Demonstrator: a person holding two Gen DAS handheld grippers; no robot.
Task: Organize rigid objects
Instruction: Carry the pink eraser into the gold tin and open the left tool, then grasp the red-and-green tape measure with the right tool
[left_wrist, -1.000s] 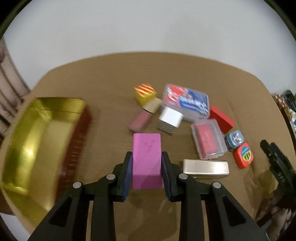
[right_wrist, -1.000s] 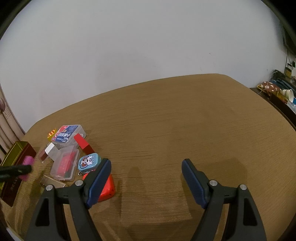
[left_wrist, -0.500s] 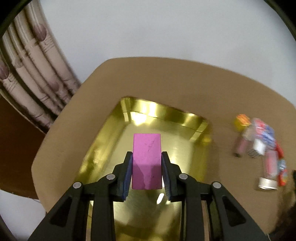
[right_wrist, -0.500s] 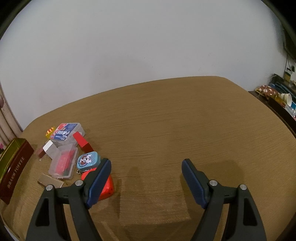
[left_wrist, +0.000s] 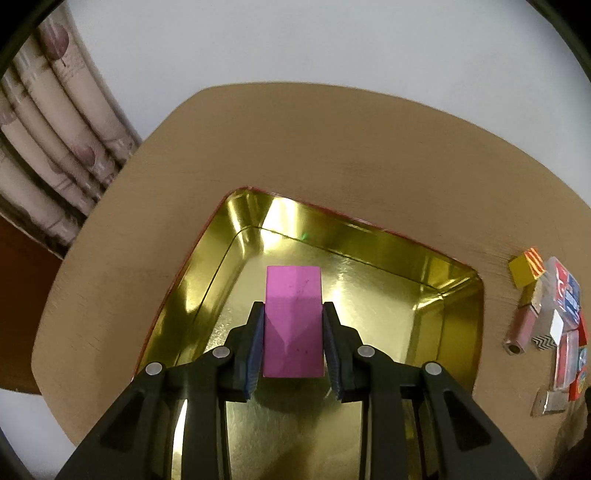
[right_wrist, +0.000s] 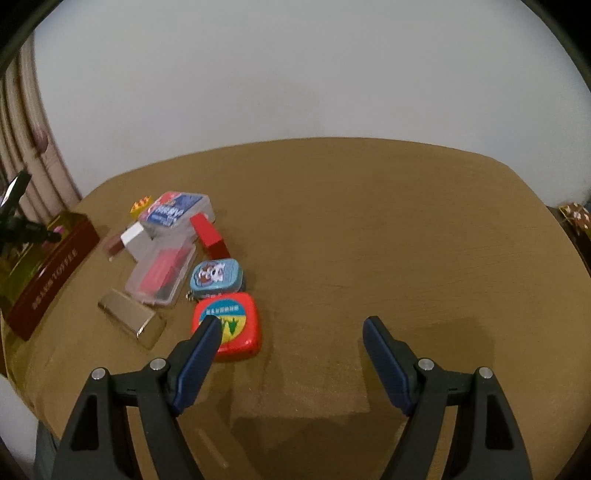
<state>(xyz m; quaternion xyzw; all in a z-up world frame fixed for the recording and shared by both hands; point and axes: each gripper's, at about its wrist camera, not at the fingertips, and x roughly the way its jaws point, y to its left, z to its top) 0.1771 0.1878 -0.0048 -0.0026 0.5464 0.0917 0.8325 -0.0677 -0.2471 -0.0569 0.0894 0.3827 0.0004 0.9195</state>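
My left gripper (left_wrist: 293, 314) is shut on a pink block (left_wrist: 293, 317) and holds it over the inside of a gold tin tray (left_wrist: 388, 236) with dark red outer walls. The tray also shows in the right wrist view (right_wrist: 51, 273) at the far left, with the left gripper and pink block (right_wrist: 56, 229) above it. My right gripper (right_wrist: 291, 328) is open and empty above the brown table (right_wrist: 369, 221); its left finger overlaps a red square tape measure (right_wrist: 236, 321). A cluster of small rigid objects lies between tray and right gripper.
The cluster holds a blue tin (right_wrist: 217, 277), a clear case with red contents (right_wrist: 162, 273), a silver bar (right_wrist: 131, 317), a red block (right_wrist: 208, 236), a clear blue-labelled box (right_wrist: 177, 210), a white block (right_wrist: 133, 236), a yellow cube (left_wrist: 526, 271). Curtain (left_wrist: 48, 147) stands left.
My left gripper has carried the pink block from beside the cluster leftward to over the gold tray, then lower into it. My right gripper has shifted toward the red tape measure, still open.
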